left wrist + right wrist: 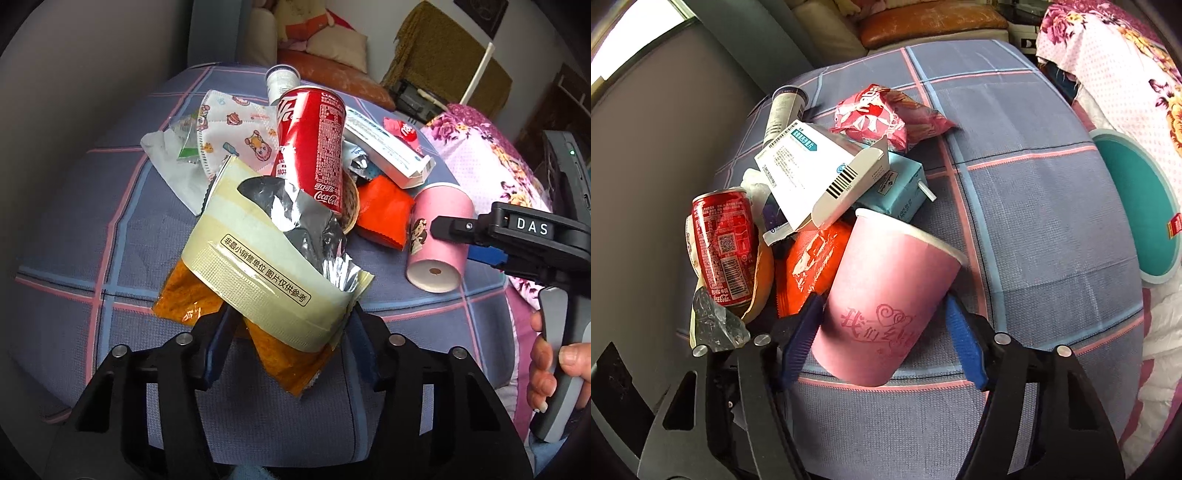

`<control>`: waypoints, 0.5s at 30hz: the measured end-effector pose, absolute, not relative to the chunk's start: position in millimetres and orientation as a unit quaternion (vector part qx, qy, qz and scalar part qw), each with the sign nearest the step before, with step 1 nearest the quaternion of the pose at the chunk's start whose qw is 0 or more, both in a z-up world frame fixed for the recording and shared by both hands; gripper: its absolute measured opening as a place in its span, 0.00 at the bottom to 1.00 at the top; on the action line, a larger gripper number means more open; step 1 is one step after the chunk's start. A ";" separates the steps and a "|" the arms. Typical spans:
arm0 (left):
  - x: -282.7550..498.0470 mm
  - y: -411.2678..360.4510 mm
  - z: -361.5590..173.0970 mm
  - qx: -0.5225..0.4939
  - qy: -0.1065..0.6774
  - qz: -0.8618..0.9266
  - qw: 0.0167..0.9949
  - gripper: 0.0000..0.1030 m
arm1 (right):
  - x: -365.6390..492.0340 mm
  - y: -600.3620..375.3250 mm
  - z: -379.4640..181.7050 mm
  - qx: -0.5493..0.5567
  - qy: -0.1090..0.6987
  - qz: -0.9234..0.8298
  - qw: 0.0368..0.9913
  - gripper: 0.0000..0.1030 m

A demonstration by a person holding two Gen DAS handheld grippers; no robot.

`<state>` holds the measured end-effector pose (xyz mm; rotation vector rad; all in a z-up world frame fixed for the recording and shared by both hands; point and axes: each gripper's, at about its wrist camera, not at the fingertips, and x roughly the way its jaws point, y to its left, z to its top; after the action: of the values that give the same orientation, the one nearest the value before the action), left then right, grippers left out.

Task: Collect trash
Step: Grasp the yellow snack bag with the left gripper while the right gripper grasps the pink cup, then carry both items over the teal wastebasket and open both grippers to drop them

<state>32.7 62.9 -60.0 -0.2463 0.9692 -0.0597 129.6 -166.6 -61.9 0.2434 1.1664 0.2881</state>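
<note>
Grippers (290, 325) (882, 339) nose-down astride wrapper (273, 280); cup (886, 295)

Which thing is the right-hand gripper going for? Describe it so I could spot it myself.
On the blue checked bedspread lies a heap of litter. At its near right edge, between the right gripper's blue pads, lies a pink paper cup on its side: the only cup, with a red heart print.

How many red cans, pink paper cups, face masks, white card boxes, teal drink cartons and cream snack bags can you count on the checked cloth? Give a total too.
red cans: 1
pink paper cups: 1
face masks: 1
white card boxes: 1
teal drink cartons: 1
cream snack bags: 1
Total: 6
</note>
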 end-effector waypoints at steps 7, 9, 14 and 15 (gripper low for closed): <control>23.4 66.2 -51.7 -0.107 0.466 -0.027 0.878 0.30 | 110.9 -184.7 -51.9 0.113 0.536 0.143 0.824 0.55; 19.0 66.4 -49.0 -0.103 0.466 -0.025 0.878 0.29 | 105.1 -193.2 -49.5 0.117 0.533 0.143 0.826 0.55; 8.9 62.4 -38.0 -0.095 0.459 -0.030 0.883 0.29 | 94.3 -210.5 -47.5 0.127 0.526 0.138 0.829 0.55; 8.9 60.5 -35.7 -0.092 0.457 -0.031 0.884 0.30 | 93.1 -213.2 -47.1 0.128 0.525 0.137 0.830 0.55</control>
<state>8.9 60.5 -35.7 -0.1923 0.9514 -0.0643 93.1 -213.2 -47.1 0.2712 1.1126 0.2914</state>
